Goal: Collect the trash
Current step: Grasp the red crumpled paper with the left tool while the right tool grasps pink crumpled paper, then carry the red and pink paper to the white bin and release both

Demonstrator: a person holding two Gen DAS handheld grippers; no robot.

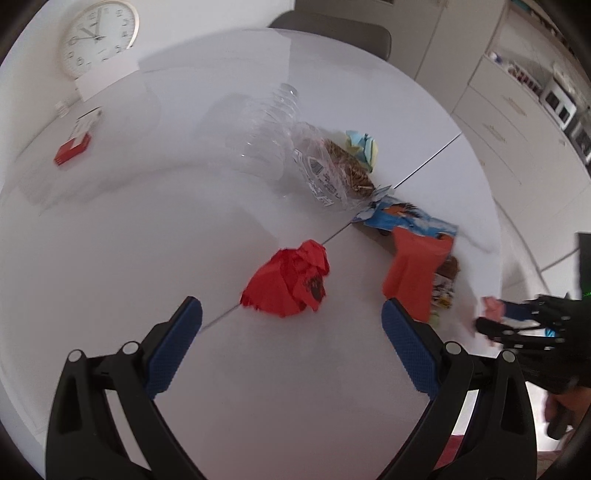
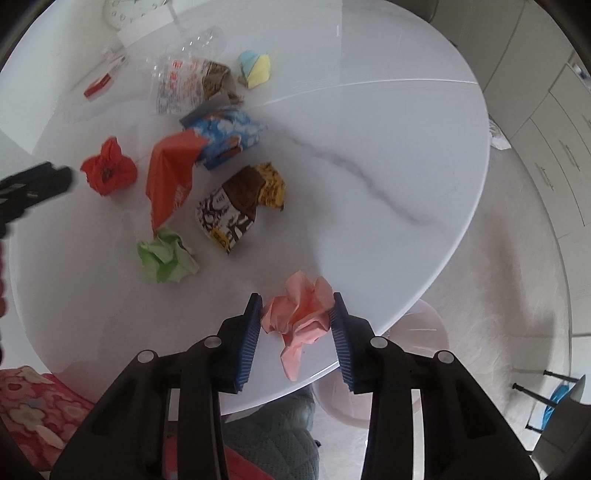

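My right gripper (image 2: 295, 306) is shut on a crumpled pink paper (image 2: 301, 314) above the near edge of the white table (image 2: 369, 147). My left gripper (image 1: 291, 310) is open and empty, just short of a crumpled red paper (image 1: 290, 282), which also shows in the right wrist view (image 2: 109, 170). More trash lies on the table: a green paper ball (image 2: 166, 256), an orange wrapper (image 2: 168, 177), a brown and yellow wrapper (image 2: 240, 205), a blue wrapper (image 2: 225, 134), a clear bag (image 2: 184, 85), a blue and yellow paper (image 2: 255, 68) and a clear plastic bottle (image 1: 264, 129).
A pink bin (image 2: 384, 384) stands on the floor under the table's near edge, below the right gripper. A small red box (image 1: 74, 146) and a wall clock (image 1: 98, 35) are at the far left. White cabinets (image 1: 517, 122) line the right side.
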